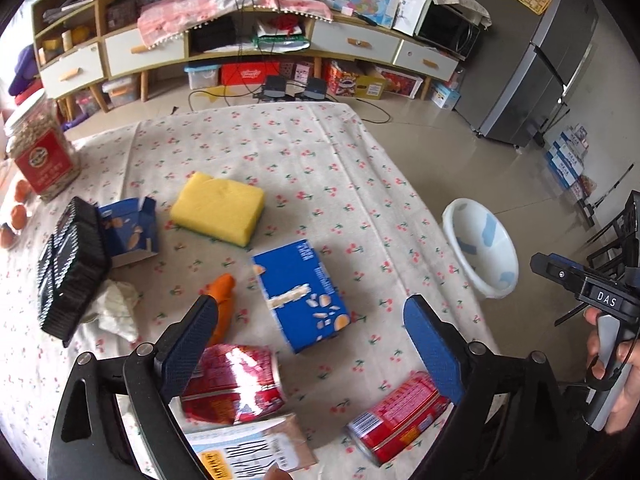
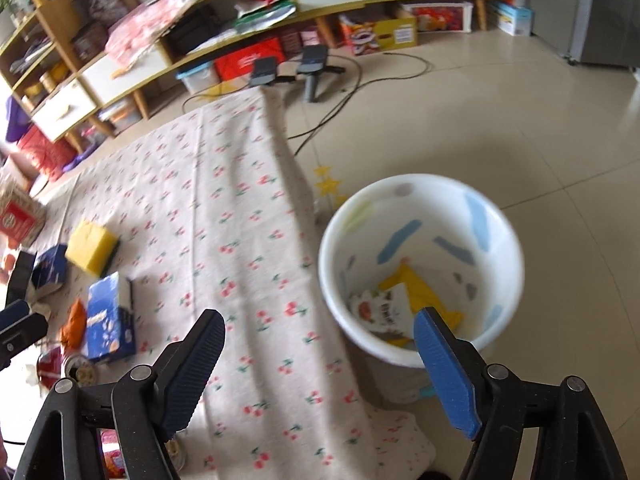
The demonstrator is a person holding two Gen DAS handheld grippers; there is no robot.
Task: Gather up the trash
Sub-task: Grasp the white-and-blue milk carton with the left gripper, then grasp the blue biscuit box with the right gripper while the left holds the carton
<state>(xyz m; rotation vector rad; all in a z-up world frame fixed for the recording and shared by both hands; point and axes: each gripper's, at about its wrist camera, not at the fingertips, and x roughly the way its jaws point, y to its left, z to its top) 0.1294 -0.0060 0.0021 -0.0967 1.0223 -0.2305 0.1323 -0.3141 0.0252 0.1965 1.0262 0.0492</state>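
The desk [image 1: 280, 152] wears a pale cloth printed with small cherries, and beyond it the room shows a long low cabinet with white drawers [image 1: 352, 42], boxes stored beneath, and a grey fridge [image 1: 540, 64] at the right. On the tiled floor just beside the desk's right edge stands a white bin [image 2: 424, 272] with blue flecks; inside it lie a yellow wrapper [image 2: 420, 292] and a printed snack packet [image 2: 380, 310].

Trash is scattered across the cloth: a yellow sponge [image 1: 218, 208], a blue carton [image 1: 302, 294] lying flat, a torn blue box [image 1: 130, 232] beside a black tray [image 1: 70, 268], a crumpled tissue [image 1: 116, 308], an orange scrap [image 1: 224, 300], and two crushed red cans [image 1: 234, 384] [image 1: 396, 416] near the front edge.

The left tool [image 1: 310, 352] hangs above the cans with its jaws spread wide, gripping nothing. The right tool [image 2: 320, 372] is likewise wide open and empty, poised over the desk's edge with its right finger [image 2: 444, 372] in front of the bin's rim
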